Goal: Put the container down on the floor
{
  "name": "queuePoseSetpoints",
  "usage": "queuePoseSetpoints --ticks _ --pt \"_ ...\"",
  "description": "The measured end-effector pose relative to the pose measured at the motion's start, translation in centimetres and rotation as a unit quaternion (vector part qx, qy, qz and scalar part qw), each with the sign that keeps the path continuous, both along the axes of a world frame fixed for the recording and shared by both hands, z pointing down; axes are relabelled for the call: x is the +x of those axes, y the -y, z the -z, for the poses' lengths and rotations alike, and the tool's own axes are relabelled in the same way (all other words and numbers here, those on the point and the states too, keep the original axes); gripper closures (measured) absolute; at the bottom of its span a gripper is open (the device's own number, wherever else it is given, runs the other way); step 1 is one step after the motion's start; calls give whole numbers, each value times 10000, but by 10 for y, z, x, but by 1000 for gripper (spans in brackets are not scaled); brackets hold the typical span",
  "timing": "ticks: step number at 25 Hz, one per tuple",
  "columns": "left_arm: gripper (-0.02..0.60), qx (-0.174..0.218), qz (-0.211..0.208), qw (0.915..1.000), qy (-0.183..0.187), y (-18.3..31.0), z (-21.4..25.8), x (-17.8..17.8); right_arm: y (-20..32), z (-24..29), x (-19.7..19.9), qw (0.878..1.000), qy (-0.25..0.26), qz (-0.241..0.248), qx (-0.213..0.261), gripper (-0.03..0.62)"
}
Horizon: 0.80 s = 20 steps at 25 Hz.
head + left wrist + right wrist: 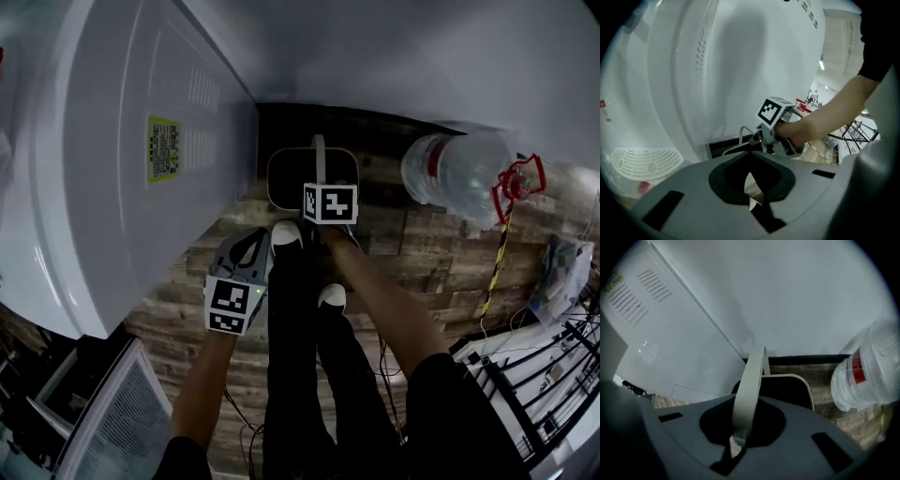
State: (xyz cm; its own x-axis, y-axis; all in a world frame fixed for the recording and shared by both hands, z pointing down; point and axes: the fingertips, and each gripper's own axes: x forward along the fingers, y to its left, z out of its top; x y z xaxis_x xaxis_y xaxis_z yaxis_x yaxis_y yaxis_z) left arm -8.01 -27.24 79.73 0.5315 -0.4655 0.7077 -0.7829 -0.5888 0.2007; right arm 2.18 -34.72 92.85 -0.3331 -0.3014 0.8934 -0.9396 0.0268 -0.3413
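The container (282,180) is sitting low in a narrow pocket of wooden floor (427,248). A white appliance (103,159) is hemming it in on the left, and the wall (394,56) with its dark baseboard (806,360) is closing it off behind. A large clear water bottle (455,173) is lying near it on the right, with a strip of bare planks between them. The person's shoes (287,233) are standing just in front of it. More open floor is running off towards the right, where cables (494,272) are trailing.

The container's inside is showing only as dark shadow within a pale rim, so its contents cannot be told. Nor can it be told whether its base is touching the floor.

The right gripper (738,439) is reaching down over it, its fingers pinching narrow on the upright pale handle (751,380). The left gripper (751,200) is hanging beside the appliance's side, well apart from the container, its fingers drawn together with nothing between them.
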Motion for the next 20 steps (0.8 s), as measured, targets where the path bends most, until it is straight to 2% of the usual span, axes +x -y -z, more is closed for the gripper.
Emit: queuePoseSetpoints --ticks 8,12,16,20 --pt "566 -291 -128 9995 -18 -24 -12 -7 67 -19 -37 9963 18 -140 844 583" --pt "566 -452 -52 9990 -39 -31 -16 -14 78 -35 -48 9918 -156 -39 1269 583" --pt "566 -530 59 9986 19 -31 -24 -24 69 -50 -68 9913 -56 99 1312 583" --pt "566 -714 185 9973 58 -34 -31 -28 62 -56 -86 9931 117 325 1119 583"
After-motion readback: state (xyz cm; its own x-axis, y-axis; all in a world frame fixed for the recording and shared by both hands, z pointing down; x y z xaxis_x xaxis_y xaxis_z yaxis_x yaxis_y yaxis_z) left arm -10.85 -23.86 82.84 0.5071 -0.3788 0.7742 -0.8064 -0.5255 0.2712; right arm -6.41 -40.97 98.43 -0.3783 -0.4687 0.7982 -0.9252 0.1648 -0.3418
